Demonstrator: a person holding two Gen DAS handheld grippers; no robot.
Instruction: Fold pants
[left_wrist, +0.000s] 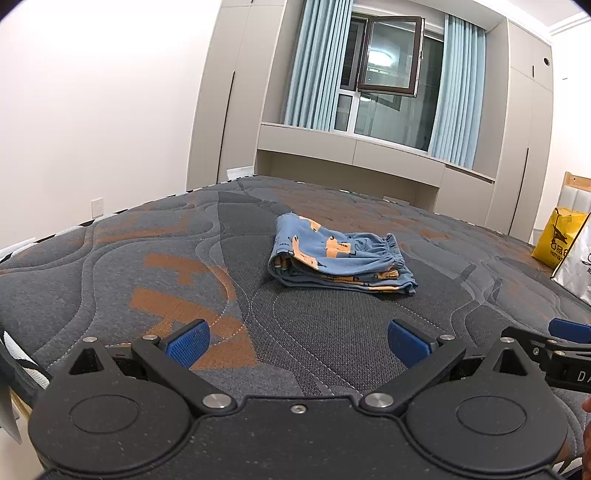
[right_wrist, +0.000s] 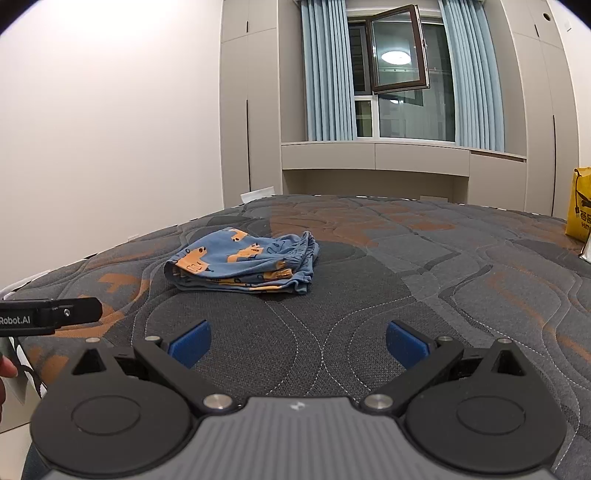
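Left tongs (left_wrist: 298, 345): jaws spread wide, blue pads (left_wrist: 188, 347) gripping nothing, low in the frame over the mattress (left_wrist: 110, 266).
Right tongs (right_wrist: 298, 345): wide open too, empty, at the bottom of its frame.
Pants (left_wrist: 338, 260): blue with orange print, folded into a compact stack, sitting mid-frame on the mattress, well apart from both tongs.
Upper frame: window (left_wrist: 388, 77) ajar between pale blue curtains (left_wrist: 314, 66).
Right edge: yellow bag (left_wrist: 557, 236).

A yellow bag (left_wrist: 557, 238) sits on the quilted mattress (left_wrist: 110, 266) below a curtained window (left_wrist: 388, 74).
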